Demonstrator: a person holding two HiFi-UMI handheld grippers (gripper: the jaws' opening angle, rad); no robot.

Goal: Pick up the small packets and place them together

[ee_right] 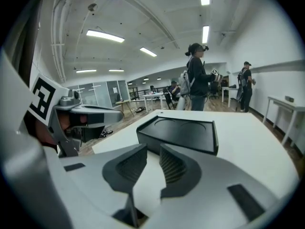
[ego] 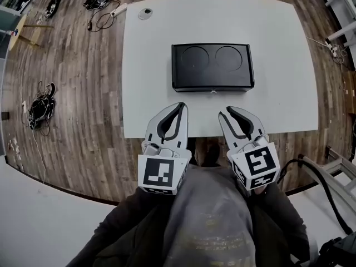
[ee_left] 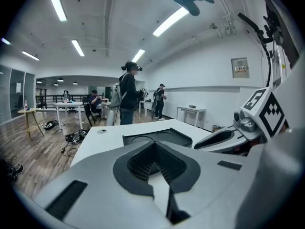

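Wooden floor (ego: 83, 93) ran all round a white table (ego: 278, 65) in a long room lit by strip lights. Over the table's near edge, the left tool (ego: 181, 107) had its two jaws pressed together at the tips, with nothing between them. Just to its right, the right tool (ego: 226, 112) had its jaws standing a little apart, and the gap was bare. The two tools sat side by side without touching, both pointing toward the far side. Their marker cubes were close to the person's grey jumper (ego: 211, 221).

Beyond the tips, near the middle of the table, lay a flat black tray (ego: 212, 67) with two round hollows in its top. Neither tool touched it. A small round disc (ego: 145, 13) sat at the far left corner of the table. No view showed any small packets. A bundle of cables (ego: 41, 107) lay on the floor to the left. At the far side, a person (ee_right: 198, 78) stood wearing a headset, with others further back.
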